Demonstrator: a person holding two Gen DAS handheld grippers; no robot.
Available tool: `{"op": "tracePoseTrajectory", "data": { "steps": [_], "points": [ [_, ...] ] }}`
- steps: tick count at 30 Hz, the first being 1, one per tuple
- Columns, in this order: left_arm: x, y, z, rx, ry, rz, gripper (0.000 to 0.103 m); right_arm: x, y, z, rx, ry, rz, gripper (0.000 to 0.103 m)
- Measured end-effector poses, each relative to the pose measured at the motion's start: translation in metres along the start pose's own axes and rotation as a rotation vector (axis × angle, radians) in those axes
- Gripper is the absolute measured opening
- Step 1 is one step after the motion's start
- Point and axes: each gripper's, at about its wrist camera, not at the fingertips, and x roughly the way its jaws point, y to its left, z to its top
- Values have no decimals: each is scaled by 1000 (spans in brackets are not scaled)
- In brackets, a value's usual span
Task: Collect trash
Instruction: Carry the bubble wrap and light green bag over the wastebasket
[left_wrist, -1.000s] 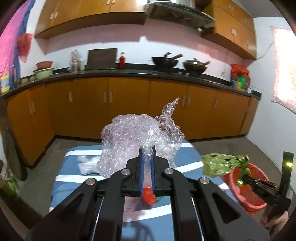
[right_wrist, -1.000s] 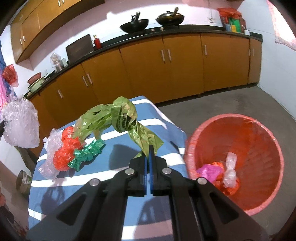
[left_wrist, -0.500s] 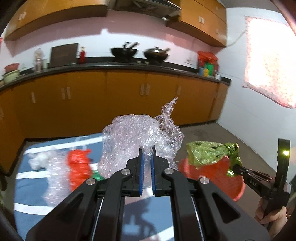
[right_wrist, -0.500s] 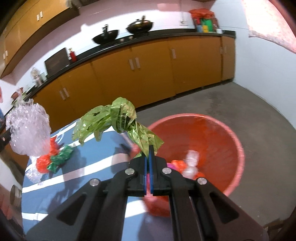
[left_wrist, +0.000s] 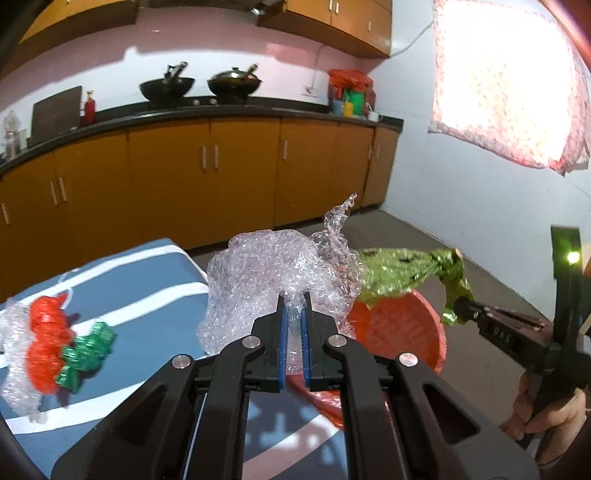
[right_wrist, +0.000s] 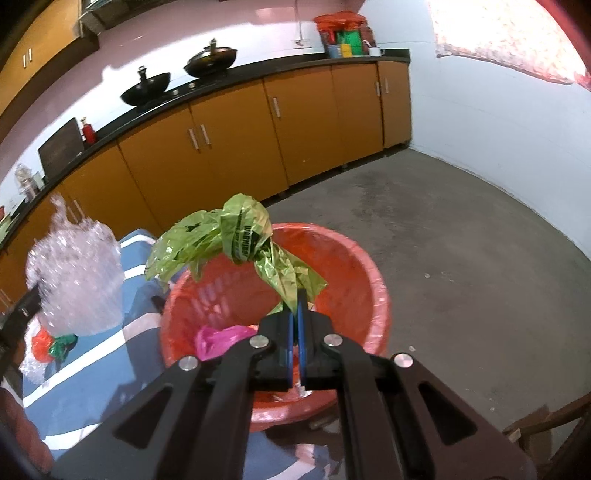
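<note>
My left gripper (left_wrist: 294, 306) is shut on a wad of clear bubble wrap (left_wrist: 273, 277), held above the right end of the blue striped table (left_wrist: 155, 332); the wrap also shows in the right wrist view (right_wrist: 77, 280). My right gripper (right_wrist: 296, 306) is shut on a crumpled green plastic bag (right_wrist: 236, 236) and holds it over the red bin (right_wrist: 354, 295). The bag (left_wrist: 399, 273), the right gripper (left_wrist: 458, 306) and the bin (left_wrist: 399, 332) also show in the left wrist view. Pink and clear trash (right_wrist: 218, 338) lies in the bin.
Red, green and clear plastic scraps (left_wrist: 55, 343) lie on the table's left part. Orange kitchen cabinets (left_wrist: 207, 173) with a dark counter run along the back. Bare concrete floor (right_wrist: 461, 258) lies to the right of the bin, with a white wall (right_wrist: 517, 110) beyond.
Both grippers have swung right, off the table toward the bin. The green bag now hangs over the bin's opening, and the bubble wrap is near the table's right end.
</note>
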Motion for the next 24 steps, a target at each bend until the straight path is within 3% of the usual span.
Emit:
{"op": "tracePoseTrajectory", "data": {
  "steps": [19,24],
  "points": [
    [66,-49,-7,68,65,-117,6,49,-27,10,41,35,-55,4],
    [80,-50,-12,61,110,-159,9,56,-37,8,50,47,-34,11]
  ]
}}
